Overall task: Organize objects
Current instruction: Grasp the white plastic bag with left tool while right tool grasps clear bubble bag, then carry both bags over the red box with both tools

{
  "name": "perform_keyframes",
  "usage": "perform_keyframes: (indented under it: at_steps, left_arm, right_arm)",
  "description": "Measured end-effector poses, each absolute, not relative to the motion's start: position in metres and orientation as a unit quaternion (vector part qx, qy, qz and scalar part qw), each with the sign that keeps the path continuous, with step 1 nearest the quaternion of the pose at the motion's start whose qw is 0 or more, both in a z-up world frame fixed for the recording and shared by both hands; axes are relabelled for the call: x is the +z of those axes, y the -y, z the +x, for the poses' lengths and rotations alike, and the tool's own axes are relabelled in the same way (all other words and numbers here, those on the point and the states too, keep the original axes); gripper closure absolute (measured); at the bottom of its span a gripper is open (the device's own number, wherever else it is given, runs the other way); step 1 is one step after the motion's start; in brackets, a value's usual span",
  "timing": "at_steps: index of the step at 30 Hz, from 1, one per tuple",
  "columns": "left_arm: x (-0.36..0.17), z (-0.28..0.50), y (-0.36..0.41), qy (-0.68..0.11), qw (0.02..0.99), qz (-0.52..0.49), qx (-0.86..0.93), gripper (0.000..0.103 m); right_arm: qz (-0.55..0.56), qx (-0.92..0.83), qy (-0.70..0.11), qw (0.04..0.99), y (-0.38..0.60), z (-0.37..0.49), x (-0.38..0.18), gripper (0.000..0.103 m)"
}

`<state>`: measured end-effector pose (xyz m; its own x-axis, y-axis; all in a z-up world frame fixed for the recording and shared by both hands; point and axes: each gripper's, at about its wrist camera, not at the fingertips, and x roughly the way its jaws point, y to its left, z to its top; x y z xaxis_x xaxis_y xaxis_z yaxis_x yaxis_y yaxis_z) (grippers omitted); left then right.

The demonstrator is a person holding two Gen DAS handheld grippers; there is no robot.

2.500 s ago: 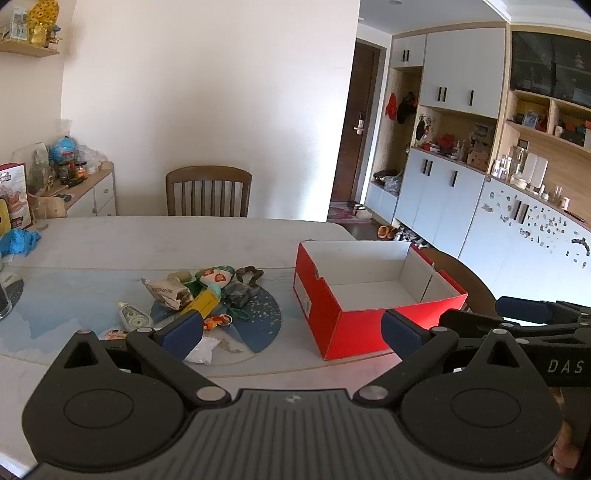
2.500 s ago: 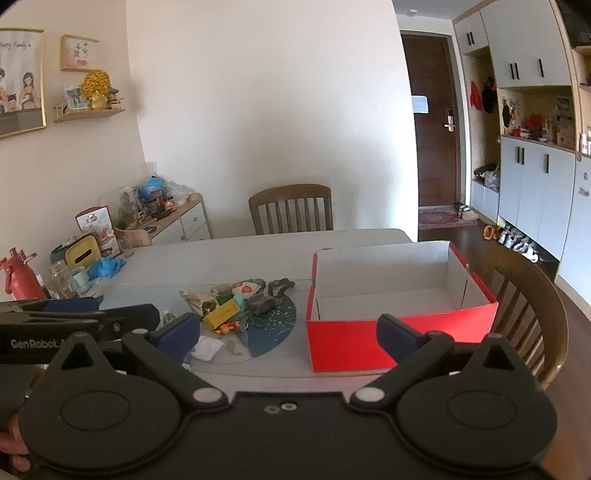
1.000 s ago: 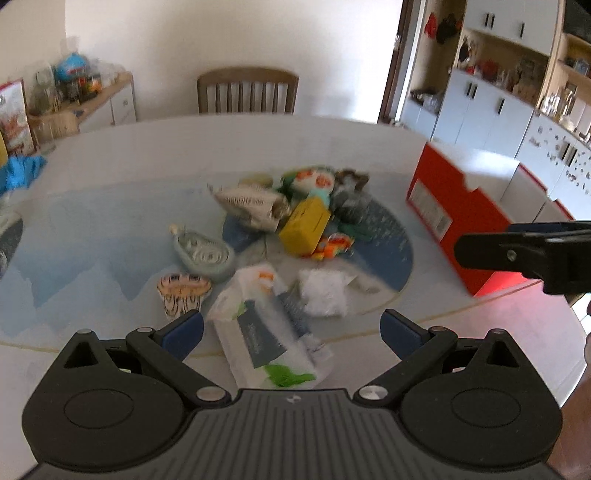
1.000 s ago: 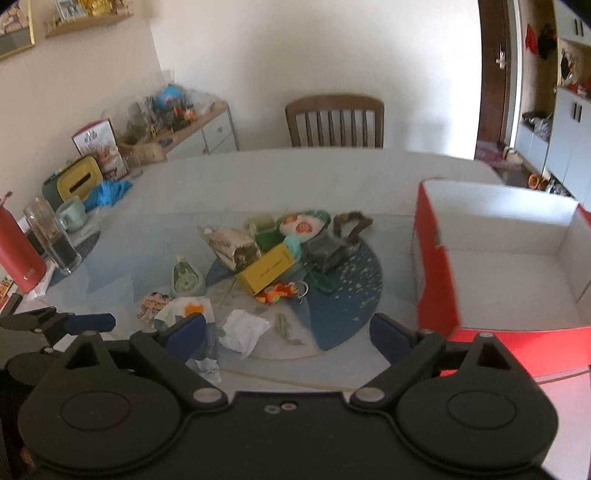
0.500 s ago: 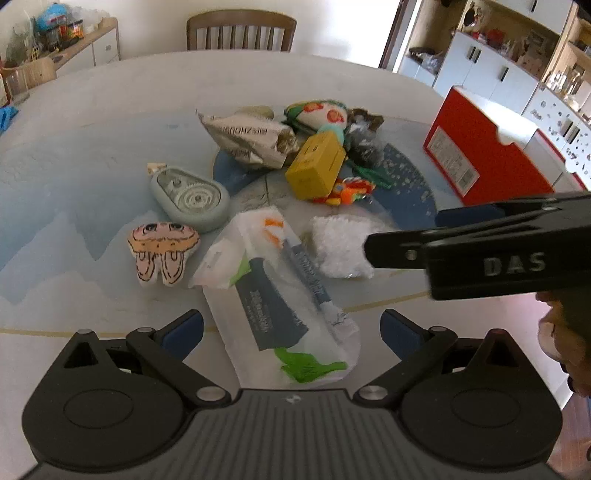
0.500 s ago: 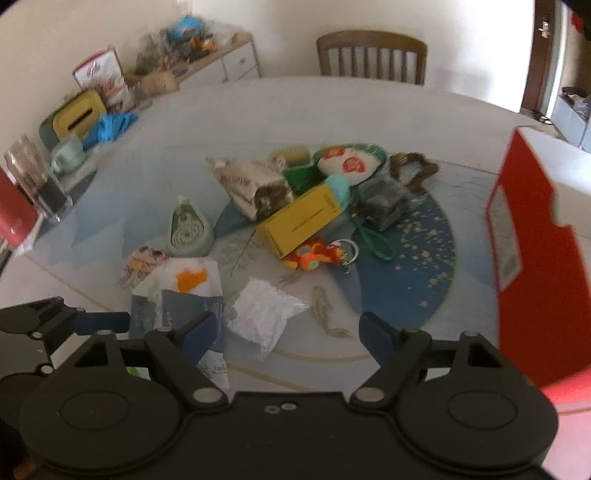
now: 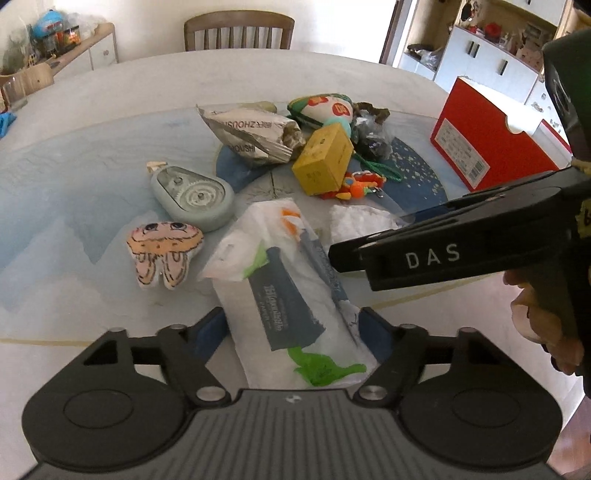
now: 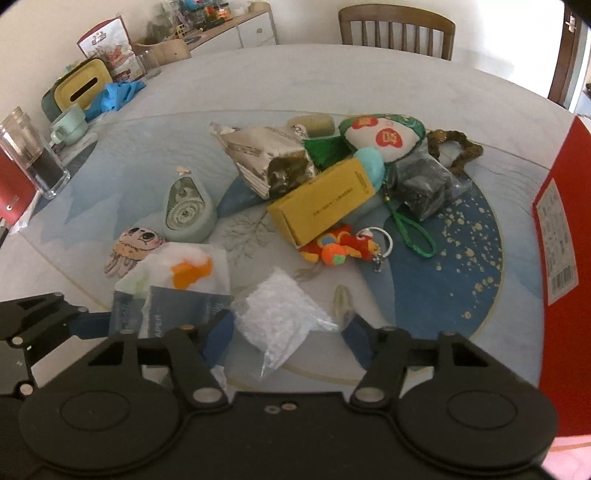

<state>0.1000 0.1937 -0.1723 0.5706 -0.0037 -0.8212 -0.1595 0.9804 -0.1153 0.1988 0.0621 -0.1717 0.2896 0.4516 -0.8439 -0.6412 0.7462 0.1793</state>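
A white wipe packet (image 7: 280, 288) with a dark label lies on the table between the fingers of my left gripper (image 7: 291, 332). Its jaws are closing, the pads stand right at the packet's long edges, and the packet shows no squeeze. My right gripper (image 8: 288, 332) straddles a clear bubble bag (image 8: 280, 314). Its jaws are closing too, with a sliver of gap at the right pad. In the left wrist view the right gripper's black body (image 7: 443, 251) crosses from the right. The red box (image 7: 487, 147) stands open at the far right.
The pile behind holds a yellow carton (image 7: 325, 162), a foil bag (image 7: 251, 136), a grey tape dispenser (image 7: 192, 195), a cartoon plush (image 7: 162, 251) and an orange keyring toy (image 8: 340, 247). A glass (image 8: 33, 158) and a mug (image 8: 70, 125) stand at the left edge. A chair (image 7: 240, 29) is beyond the table.
Both grippers came down close to the table and their jaws narrowed. The left one now straddles the white packet. The right one moved in over the bubble bag.
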Motion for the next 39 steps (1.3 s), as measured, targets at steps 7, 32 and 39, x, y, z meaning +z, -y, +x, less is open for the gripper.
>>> perform_keyframes:
  at_steps: [7, 32, 39]
  left_arm:
    - [-0.170, 0.100, -0.199, -0.457, 0.884, -0.087, 0.044, 0.055]
    - [-0.085, 0.123, -0.184, -0.395, 0.917, -0.036, -0.032, 0.067]
    - [-0.055, 0.143, -0.155, -0.382, 0.921, -0.015, -0.073, 0.067]
  right_arm:
    - [-0.089, 0.346, -0.491, 0.795, -0.060, 0.199, -0.169, 0.062]
    - [-0.022, 0.276, -0.422, 0.864, 0.003, 0.176, -0.072, 0.070]
    - [0.005, 0.245, -0.396, 0.885, 0.038, 0.172, -0.052, 0.070]
